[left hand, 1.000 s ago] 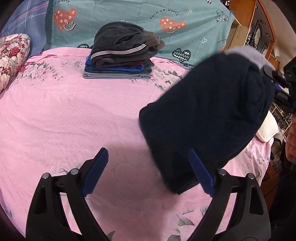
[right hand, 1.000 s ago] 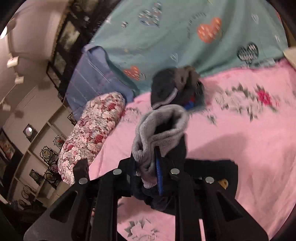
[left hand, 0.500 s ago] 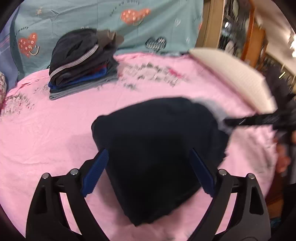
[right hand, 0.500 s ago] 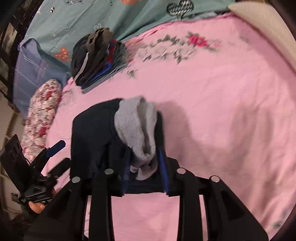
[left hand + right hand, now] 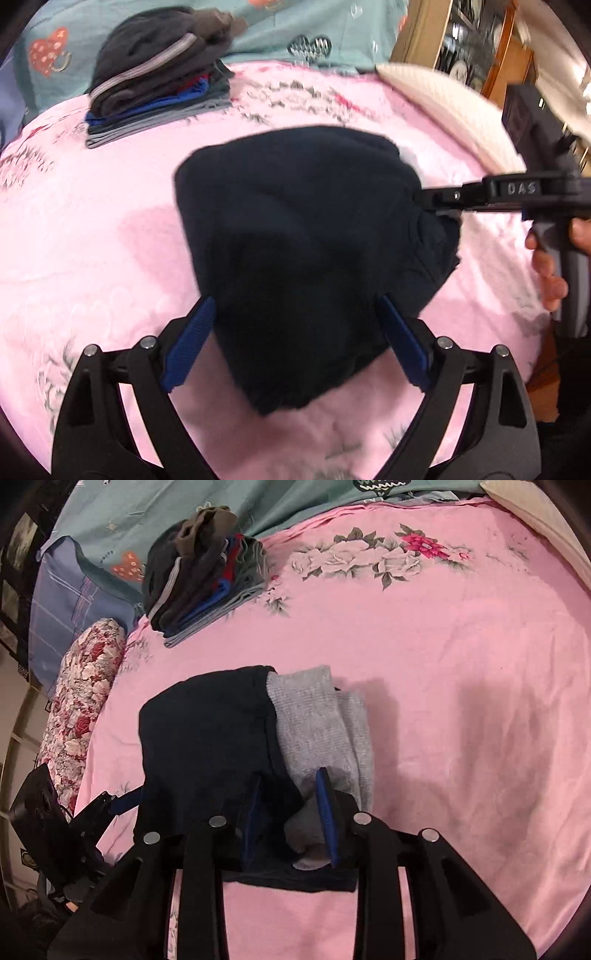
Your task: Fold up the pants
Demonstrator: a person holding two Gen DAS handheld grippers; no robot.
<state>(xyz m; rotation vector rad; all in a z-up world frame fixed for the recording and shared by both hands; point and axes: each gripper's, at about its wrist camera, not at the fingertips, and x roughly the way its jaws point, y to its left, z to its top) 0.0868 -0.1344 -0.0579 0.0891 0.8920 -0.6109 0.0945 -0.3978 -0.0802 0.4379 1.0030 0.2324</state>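
Dark navy pants (image 5: 295,221) lie folded in a bundle on the pink bedsheet (image 5: 92,240). In the right wrist view their grey ribbed part (image 5: 317,723) shows at the right side of the dark cloth (image 5: 207,738). My right gripper (image 5: 288,816) has dark and grey fabric bunched between its blue pads; its jaws are closing on it. It reaches in from the right edge in the left wrist view (image 5: 428,199). My left gripper (image 5: 297,343) stands wide open, its fingers either side of the bundle's near end without pressing it.
A stack of folded clothes (image 5: 159,77) sits at the back of the bed, by a teal sheet with hearts (image 5: 314,29). A floral pillow (image 5: 85,701) lies at the left, a cream pillow (image 5: 443,103) at the right. A person's hand (image 5: 550,266) holds the right gripper's handle.
The pants came down from hanging in the air to lie on the bed, the right gripper sinking with them. The left gripper moved over their near end, still wide open.
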